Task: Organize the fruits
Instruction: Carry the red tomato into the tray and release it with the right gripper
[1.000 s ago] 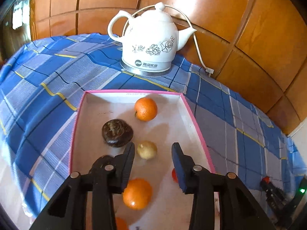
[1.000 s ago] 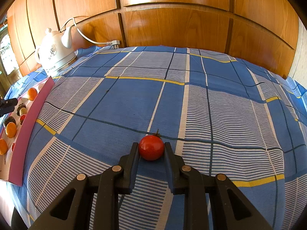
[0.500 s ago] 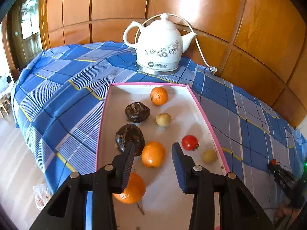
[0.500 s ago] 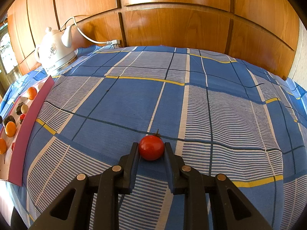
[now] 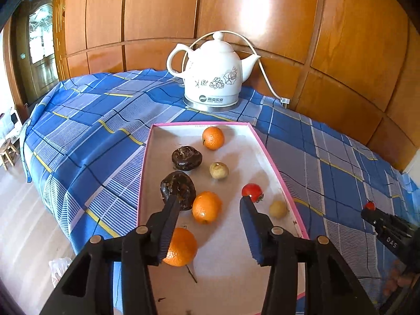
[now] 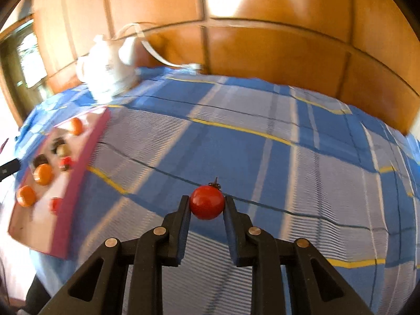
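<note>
Since a second ago, my right tongs (image 6: 207, 206) have lifted and begun swinging left, blurring that view, while my left tongs (image 5: 210, 207) have drawn back above the pink-rimmed tray (image 5: 273, 157). Largest to smallest: plaid tablecloth (image 6: 262, 157), white kettle (image 5: 212, 78), tray, oranges (image 5: 206, 207), dark fruits (image 5: 178, 187), cherry tomato (image 6: 207, 206). My right tongs clench that tomato, off the cloth and well right of the tray; my left tongs gape, grasping nothing. Step in hand: carrying. Next, I judge, a lowering into a bare patch of tray.
</note>
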Action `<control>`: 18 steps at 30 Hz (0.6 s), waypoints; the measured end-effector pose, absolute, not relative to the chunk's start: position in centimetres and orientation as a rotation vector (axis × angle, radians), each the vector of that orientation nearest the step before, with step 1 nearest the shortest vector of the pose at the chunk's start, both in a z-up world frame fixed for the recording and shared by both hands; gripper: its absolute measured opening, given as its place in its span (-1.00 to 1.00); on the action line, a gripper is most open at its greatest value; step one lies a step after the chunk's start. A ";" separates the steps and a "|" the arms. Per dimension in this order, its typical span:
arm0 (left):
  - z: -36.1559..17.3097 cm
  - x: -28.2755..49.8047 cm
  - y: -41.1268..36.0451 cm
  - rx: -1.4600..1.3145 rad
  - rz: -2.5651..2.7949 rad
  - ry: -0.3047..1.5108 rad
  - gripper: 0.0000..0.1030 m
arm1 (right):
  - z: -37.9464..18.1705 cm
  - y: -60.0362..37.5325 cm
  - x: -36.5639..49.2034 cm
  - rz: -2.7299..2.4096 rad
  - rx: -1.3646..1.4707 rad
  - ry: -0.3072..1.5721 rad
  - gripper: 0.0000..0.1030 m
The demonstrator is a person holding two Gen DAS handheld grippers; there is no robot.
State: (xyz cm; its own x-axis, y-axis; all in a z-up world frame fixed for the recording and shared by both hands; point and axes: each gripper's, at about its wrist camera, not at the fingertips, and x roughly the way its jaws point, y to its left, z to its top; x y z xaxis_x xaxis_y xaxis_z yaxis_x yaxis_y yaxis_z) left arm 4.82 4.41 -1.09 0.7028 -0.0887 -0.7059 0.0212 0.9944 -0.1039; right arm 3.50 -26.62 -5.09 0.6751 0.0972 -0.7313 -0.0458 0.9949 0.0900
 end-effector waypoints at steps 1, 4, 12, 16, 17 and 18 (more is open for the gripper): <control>-1.1 4.8 4.4 -0.093 -0.061 0.790 -0.05 | -4.8 -25.8 3.6 0.111 0.059 0.823 -0.52; -1.2 4.5 4.6 -0.097 -0.060 0.792 -0.05 | -3.8 -23.2 3.6 0.208 0.035 0.817 -0.52; -1.4 4.2 5.7 -0.117 -0.037 0.794 -0.04 | -1.9 -16.0 4.0 0.484 -0.006 0.817 -0.52; -1.3 4.0 7.0 -0.138 -0.004 0.786 -0.04 | -1.3 -12.6 4.5 0.583 -0.024 0.824 -0.52; -1.3 4.0 7.3 -0.144 0.003 0.786 -0.04 | -1.3 -12.0 4.8 0.597 -0.030 0.827 -0.51; -1.3 4.0 7.6 -0.147 0.009 0.785 -0.04 | -1.5 -11.1 5.2 0.611 -0.040 0.833 -0.51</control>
